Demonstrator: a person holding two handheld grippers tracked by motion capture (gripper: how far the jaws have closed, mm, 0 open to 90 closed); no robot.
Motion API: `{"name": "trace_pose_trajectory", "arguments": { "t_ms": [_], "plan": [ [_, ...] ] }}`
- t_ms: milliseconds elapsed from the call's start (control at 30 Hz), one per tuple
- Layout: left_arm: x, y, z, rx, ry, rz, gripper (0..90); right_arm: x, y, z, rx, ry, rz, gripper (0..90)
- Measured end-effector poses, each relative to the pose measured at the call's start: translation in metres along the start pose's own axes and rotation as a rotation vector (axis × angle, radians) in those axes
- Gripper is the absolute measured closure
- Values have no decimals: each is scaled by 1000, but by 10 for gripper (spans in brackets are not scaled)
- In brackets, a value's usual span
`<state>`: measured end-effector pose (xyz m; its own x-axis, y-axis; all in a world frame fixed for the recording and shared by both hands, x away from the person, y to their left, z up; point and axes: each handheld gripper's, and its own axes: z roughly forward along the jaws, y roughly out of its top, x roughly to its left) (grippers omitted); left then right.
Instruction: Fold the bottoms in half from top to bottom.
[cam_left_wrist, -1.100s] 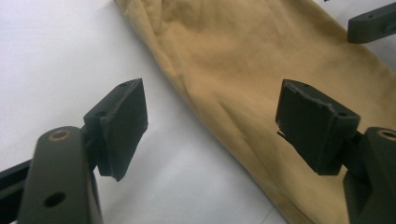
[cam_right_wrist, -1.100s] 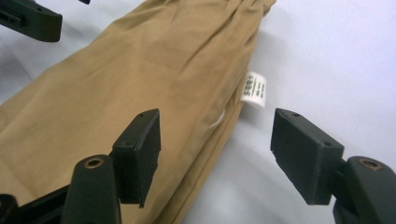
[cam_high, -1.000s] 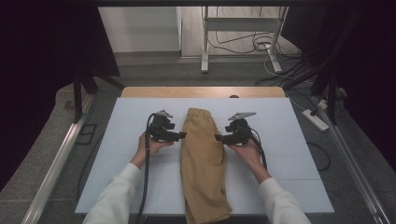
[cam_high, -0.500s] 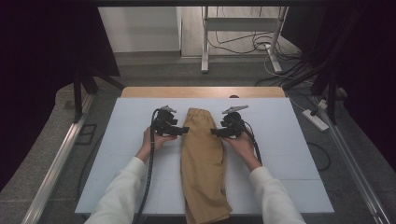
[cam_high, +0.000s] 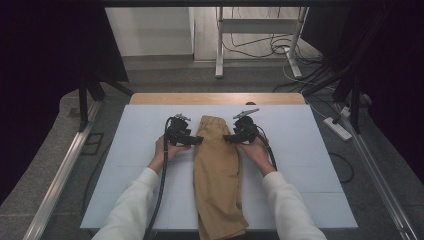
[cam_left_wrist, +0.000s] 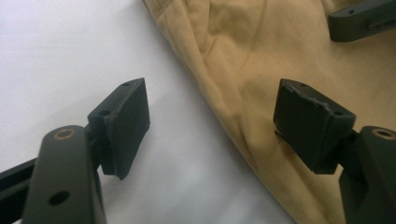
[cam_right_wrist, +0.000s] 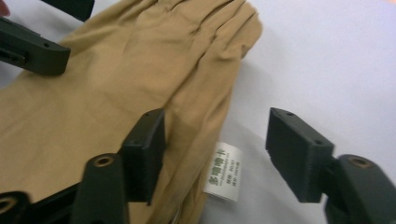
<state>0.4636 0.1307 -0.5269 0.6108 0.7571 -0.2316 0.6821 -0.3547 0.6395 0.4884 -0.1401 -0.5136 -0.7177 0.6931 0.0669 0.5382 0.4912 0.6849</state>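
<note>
Tan trousers (cam_high: 218, 175), folded lengthwise, lie on the white board (cam_high: 310, 165) with the waist at the far end. My left gripper (cam_high: 198, 141) comes in from the left at the waist end. In the left gripper view my left gripper (cam_left_wrist: 210, 107) is open and straddles the trousers' (cam_left_wrist: 261, 60) left edge, one jaw over bare board. My right gripper (cam_high: 226, 138) faces it from the right. In the right gripper view my right gripper (cam_right_wrist: 217, 144) is open and its jaws have just been closing, with the trousers' (cam_right_wrist: 116, 93) edge and a white label (cam_right_wrist: 224, 170) between them, pads clear of the cloth.
The board rests on a wooden table (cam_high: 215, 98) with metal rails along both sides (cam_high: 60, 175). A metal stand (cam_high: 260, 30) and floor cables (cam_high: 280, 47) lie beyond the far edge. A power strip (cam_high: 337, 127) sits on the floor at the right.
Both hands have moved away from the person toward the waist end and inward, closer to the trousers' two edges. The right jaws stand a little narrower.
</note>
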Motion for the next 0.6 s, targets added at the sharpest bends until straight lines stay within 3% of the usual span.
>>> {"name": "trace_pose_trajectory", "arguments": {
  "t_ms": [133, 367, 500, 600],
  "plan": [
    [0, -1, 3, 15, 0, -5, 284, -1, -2, 8, 34, -10, -17, 395],
    [0, -2, 8, 26, -2, -9, 296, -2, -2, 14, 26, -7, -20, 410],
    [-2, -3, 9, 19, -12, -11, 349, -2, -1, 14, 22, 33, -26, 558],
    [-4, -4, 9, 26, -41, 5, 490, 0, 0, 14, 30, 63, -37, 675]
  ]
}}
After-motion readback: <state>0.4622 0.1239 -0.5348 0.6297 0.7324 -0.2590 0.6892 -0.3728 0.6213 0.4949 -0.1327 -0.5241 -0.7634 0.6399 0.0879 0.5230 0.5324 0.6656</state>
